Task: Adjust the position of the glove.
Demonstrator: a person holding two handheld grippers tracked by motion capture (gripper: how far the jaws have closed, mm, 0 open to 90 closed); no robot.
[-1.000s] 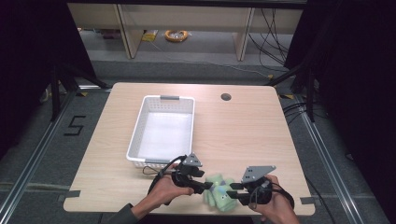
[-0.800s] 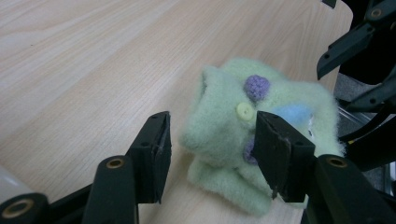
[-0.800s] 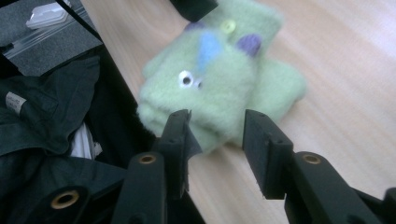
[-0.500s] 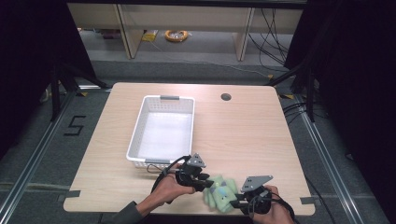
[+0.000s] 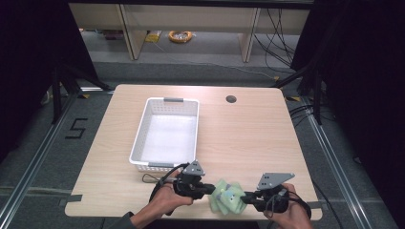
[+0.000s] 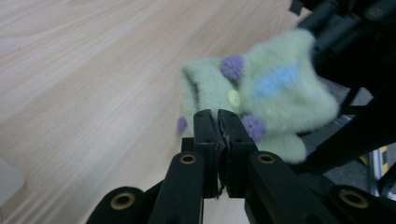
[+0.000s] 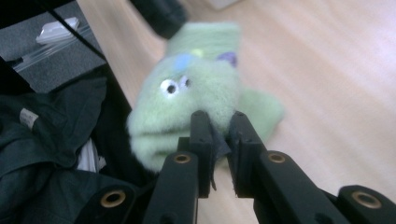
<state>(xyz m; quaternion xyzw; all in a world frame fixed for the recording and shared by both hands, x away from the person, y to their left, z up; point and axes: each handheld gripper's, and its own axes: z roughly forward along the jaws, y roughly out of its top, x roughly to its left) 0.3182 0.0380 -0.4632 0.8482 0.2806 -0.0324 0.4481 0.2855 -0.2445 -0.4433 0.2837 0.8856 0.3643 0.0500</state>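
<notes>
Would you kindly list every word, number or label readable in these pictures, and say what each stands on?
"5": black mark on the grey floor, left of the table.
White tag on the dark cloth in the right gripper view: too small to read.
No writing shows on the white basket, the green toy or either gripper.

A single legible mark: the numeral "5" (image 5: 76, 129), formed in dark tape on the grey floor (image 5: 33, 143) to the left of the table (image 5: 248, 138), seen in the high view. A small white tag on dark fabric in the right gripper view is too blurred to read.
</notes>
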